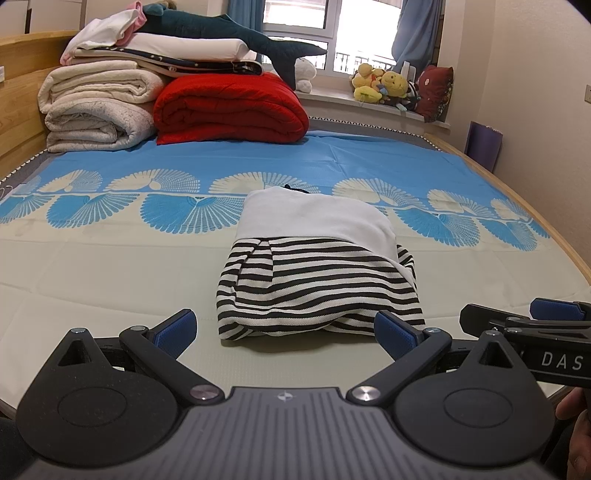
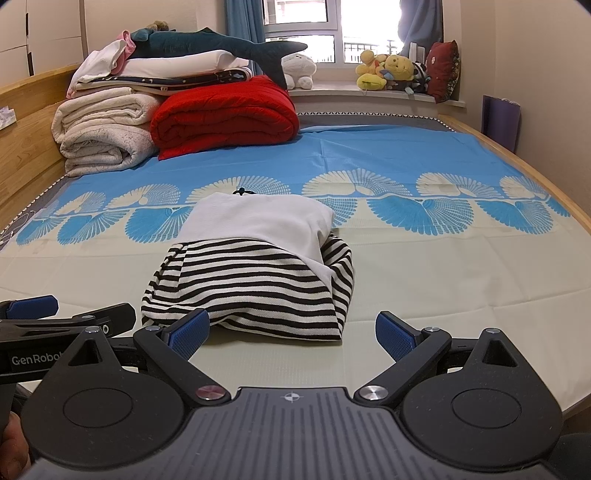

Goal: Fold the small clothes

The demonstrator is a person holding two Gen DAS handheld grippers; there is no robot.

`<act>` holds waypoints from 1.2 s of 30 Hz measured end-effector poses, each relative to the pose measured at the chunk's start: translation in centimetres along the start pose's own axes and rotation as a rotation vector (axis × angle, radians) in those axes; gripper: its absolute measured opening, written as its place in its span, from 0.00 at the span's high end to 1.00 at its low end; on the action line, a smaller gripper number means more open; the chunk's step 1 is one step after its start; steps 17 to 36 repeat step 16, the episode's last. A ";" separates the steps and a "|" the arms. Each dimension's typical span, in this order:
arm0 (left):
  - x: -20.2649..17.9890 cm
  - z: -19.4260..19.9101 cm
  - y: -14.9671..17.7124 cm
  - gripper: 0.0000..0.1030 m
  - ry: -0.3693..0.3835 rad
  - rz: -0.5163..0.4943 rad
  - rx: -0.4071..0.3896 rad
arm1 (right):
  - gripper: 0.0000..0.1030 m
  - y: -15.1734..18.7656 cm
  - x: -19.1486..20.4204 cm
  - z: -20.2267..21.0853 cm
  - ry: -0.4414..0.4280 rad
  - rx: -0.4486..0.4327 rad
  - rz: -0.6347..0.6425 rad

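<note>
I see the folded garment (image 1: 317, 266) lying on the bed sheet (image 1: 110, 266) straight ahead of my left gripper (image 1: 286, 328), its near striped edge just beyond the fingertips and reaching toward the right-hand pad. It is a black-and-white striped piece with a plain white panel folded over its far half; a small dark bit pokes out at the far edge, too small to identify. My left gripper is spread wide, its blue pads well apart with nothing between them.

From the right wrist view the same garment (image 2: 255, 273) sits ahead and to the left of my right gripper (image 2: 293, 332), its near hem just beside the left finger's blue pad; I cannot tell whether they touch. The right gripper is likewise wide open and holds nothing. The two grippers sit side by side, each showing at the edge of the other's view.

Nothing lies between either gripper and the garment. Far ahead to the left, a red quilt (image 1: 229, 107) and rolled cream blankets (image 1: 96, 107) are stacked against the wooden headboard (image 1: 18, 92), with folded linens and a dark plush shark (image 1: 229, 35) on top. Far ahead to the right, yellow plush toys (image 1: 382, 86) and a red cushion (image 1: 436, 92) sit on the windowsill (image 1: 332, 98).
</note>
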State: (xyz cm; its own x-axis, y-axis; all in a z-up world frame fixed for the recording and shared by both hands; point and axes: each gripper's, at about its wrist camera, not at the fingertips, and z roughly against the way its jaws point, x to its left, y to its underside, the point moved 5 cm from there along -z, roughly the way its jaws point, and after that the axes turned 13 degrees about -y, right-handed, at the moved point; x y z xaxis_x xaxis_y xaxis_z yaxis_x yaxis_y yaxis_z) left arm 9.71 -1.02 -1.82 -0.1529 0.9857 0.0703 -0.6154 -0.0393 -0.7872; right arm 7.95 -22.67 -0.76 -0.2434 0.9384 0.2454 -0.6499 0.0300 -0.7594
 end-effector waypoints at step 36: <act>0.3 -0.2 0.0 0.01 -0.005 -0.002 0.002 | 0.06 0.1 0.0 0.0 0.003 0.002 -0.002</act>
